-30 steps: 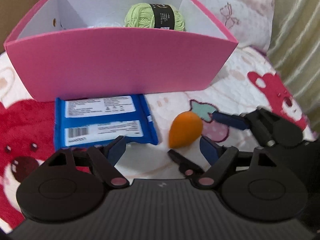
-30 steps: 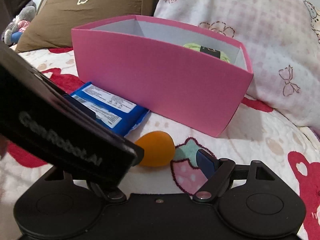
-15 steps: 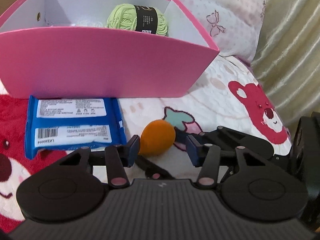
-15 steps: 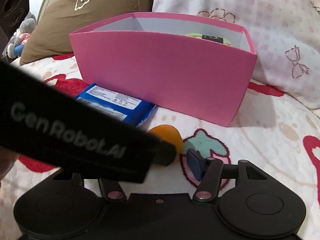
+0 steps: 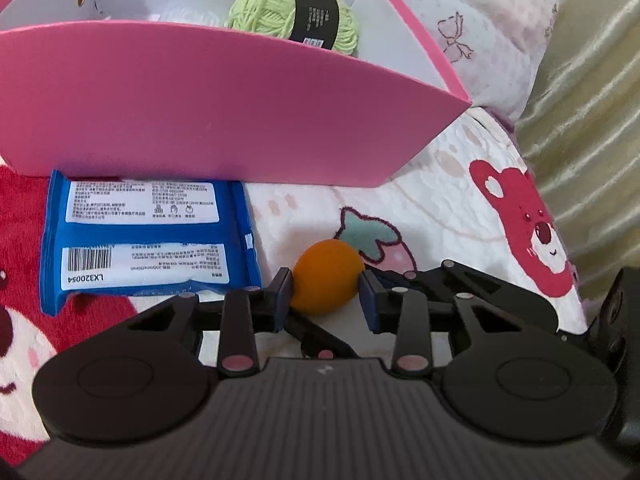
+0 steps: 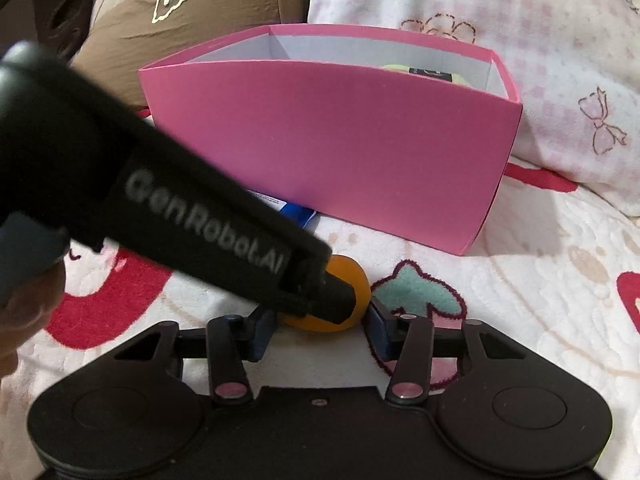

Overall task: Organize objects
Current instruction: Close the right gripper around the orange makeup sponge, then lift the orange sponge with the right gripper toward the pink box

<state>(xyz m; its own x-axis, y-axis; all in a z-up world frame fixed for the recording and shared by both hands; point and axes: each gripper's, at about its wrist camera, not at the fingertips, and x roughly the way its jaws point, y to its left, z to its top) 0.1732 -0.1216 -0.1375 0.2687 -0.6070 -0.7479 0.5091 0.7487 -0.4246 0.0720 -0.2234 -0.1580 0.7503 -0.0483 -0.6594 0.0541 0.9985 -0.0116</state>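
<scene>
An orange egg-shaped sponge [image 5: 326,276] lies on the bear-print bedspread in front of a pink box [image 5: 224,112]. My left gripper [image 5: 326,294] has the sponge between its blue pads, which touch both sides as the jaws are closing. In the right wrist view my right gripper [image 6: 320,330] flanks the same sponge [image 6: 356,276] from the near side. Its jaws are closing and its pads meet the sponge's edges. The left gripper's black body [image 6: 180,208] hides part of the sponge there. A blue wipes packet [image 5: 144,240] lies left of the sponge.
The pink box [image 6: 340,148] holds a green yarn ball [image 5: 272,12] and something white [image 5: 188,14]. Behind it are a brown pillow [image 6: 192,12] and a pink-patterned pillow [image 6: 520,20]. A shiny curtain [image 5: 592,80] hangs at the right.
Both pairs of jaws have narrowed from wide open onto the orange sponge. The left gripper has shifted right, bringing the sponge between its pads.
</scene>
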